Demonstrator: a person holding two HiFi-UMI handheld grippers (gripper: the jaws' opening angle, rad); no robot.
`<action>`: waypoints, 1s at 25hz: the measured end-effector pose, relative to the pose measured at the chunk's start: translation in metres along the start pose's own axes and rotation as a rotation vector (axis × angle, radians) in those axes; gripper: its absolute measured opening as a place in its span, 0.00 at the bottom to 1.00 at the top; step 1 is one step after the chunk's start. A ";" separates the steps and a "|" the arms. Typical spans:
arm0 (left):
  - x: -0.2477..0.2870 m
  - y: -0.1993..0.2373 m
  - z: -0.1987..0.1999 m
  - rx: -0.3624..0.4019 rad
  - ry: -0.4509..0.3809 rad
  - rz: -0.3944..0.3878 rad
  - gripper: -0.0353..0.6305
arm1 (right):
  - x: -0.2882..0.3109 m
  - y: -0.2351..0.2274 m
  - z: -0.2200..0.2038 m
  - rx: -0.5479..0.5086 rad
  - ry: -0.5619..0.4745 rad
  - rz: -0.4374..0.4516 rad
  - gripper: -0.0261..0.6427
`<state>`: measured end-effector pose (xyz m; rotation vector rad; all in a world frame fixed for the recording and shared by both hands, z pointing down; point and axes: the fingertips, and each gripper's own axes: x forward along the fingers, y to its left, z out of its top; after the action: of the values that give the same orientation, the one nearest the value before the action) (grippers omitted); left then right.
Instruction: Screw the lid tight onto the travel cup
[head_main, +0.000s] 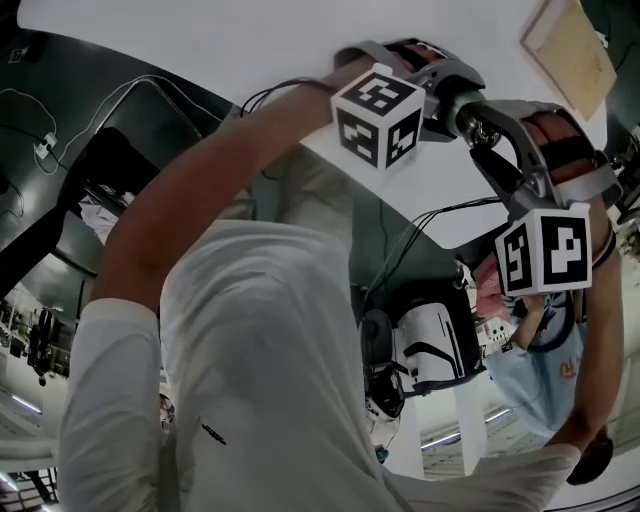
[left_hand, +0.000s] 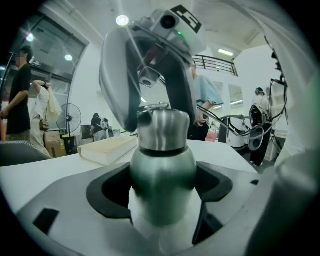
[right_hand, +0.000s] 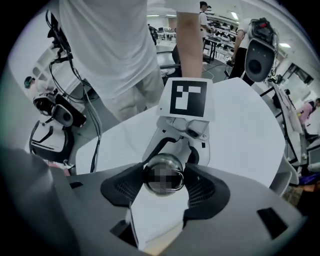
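The left gripper (left_hand: 161, 210) hugs the cup (left_hand: 162, 170), which stands straight up from 6 to 12 o'clock, and the right gripper (right_hand: 163, 186) grips the lid (left_hand: 163, 130) on its top, looking ready to twist.

A white table (head_main: 200, 40) fills the top of the head view, with dark floor (head_main: 90, 70) at its left. In the left gripper view a ceiling light (left_hand: 122, 20) glows at the top, a pedestal fan (left_hand: 70, 119) stands at the left, and a railing (left_hand: 216, 63) runs across the upper right.
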<state>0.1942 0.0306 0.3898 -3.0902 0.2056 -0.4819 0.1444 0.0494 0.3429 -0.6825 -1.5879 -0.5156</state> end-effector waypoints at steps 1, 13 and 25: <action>0.000 0.000 0.001 0.000 -0.001 0.000 0.59 | 0.000 0.000 0.000 0.015 -0.004 0.008 0.42; 0.000 0.001 -0.001 -0.005 -0.001 0.011 0.59 | -0.003 -0.018 -0.008 0.748 -0.154 -0.158 0.41; -0.001 0.000 -0.001 -0.005 0.001 0.020 0.59 | -0.013 -0.021 -0.031 1.619 -0.309 -0.535 0.41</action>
<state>0.1933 0.0305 0.3907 -3.0896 0.2375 -0.4824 0.1535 0.0113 0.3356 0.9359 -1.8673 0.5918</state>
